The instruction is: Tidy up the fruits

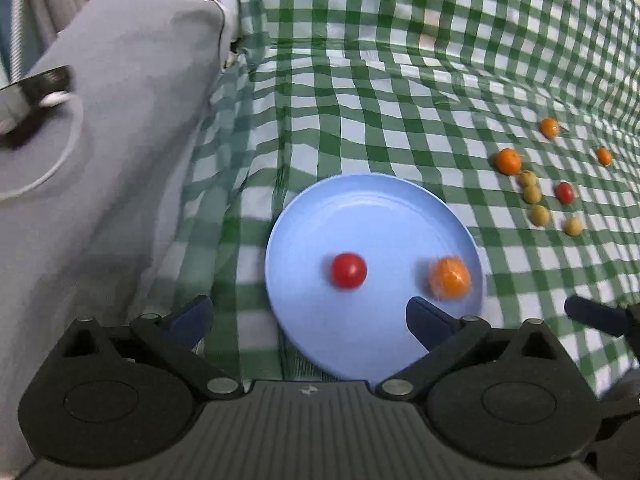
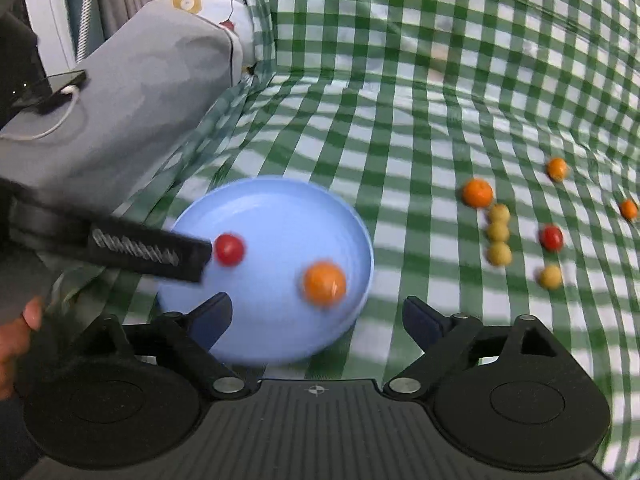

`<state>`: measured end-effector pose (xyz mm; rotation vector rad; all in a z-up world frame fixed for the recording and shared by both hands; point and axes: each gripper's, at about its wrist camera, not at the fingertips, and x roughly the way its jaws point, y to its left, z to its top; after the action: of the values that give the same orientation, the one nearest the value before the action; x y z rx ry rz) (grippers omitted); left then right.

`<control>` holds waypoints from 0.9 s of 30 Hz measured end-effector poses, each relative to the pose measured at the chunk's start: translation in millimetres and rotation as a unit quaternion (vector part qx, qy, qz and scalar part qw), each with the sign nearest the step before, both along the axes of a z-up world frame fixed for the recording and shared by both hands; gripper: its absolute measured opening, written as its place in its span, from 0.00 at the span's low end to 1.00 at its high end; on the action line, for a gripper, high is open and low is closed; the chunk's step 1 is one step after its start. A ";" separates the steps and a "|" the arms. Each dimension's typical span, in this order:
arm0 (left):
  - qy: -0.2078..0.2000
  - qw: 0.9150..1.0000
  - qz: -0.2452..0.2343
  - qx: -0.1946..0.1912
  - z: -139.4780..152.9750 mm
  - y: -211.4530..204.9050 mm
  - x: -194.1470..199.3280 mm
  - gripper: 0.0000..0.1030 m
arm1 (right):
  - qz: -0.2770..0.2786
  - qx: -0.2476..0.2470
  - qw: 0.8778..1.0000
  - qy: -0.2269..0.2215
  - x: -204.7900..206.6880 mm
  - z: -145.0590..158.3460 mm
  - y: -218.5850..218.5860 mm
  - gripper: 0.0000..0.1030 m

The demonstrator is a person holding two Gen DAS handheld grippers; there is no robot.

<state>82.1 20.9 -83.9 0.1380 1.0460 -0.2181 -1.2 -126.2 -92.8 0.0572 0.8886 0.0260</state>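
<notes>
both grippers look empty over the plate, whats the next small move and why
Probably swing the open right gripper toward the nearest orange fruit on the cloth: the blue plate already holds a red tomato and an orange; others lie outside.

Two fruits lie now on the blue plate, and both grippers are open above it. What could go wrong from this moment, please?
1. The round orange fruit lies close to the shallow rim of the round blue plate and looks blurred; it may roll off.
2. The small red tomato lies loose mid-plate; a nudge could roll it.
3. The green-and-white checked cloth is wrinkled, so the remaining fruits may roll when picked.
</notes>
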 end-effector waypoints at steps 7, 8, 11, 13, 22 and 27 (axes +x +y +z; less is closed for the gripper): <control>0.004 0.999 0.032 0.012 31.3 14.7 -49.8 1.00 | -0.029 0.024 0.999 0.005 -55.2 29.4 9.7 0.95; 0.002 0.999 0.037 0.009 34.2 17.1 -55.1 1.00 | -0.037 0.029 0.999 0.002 -63.1 34.2 10.5 0.95; -0.003 0.999 0.039 0.008 43.9 21.1 -72.9 1.00 | -0.052 0.037 0.998 -0.011 -81.4 44.2 13.3 0.96; -0.008 0.999 0.037 0.009 49.3 22.1 -83.3 1.00 | -0.057 0.035 0.998 -0.020 -93.1 50.0 15.8 0.96; -0.039 0.999 0.026 0.007 69.9 20.5 -117.5 1.00 | -0.065 0.030 0.996 -0.056 -127.9 71.7 17.5 0.96; -0.048 0.999 0.018 0.008 75.1 18.6 -127.8 1.00 | -0.069 0.030 0.995 -0.069 -140.7 79.1 17.9 0.96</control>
<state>-45.8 39.4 -8.8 0.1430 0.9543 -0.1692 -141.9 -108.2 -13.8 0.1709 0.7440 -0.0708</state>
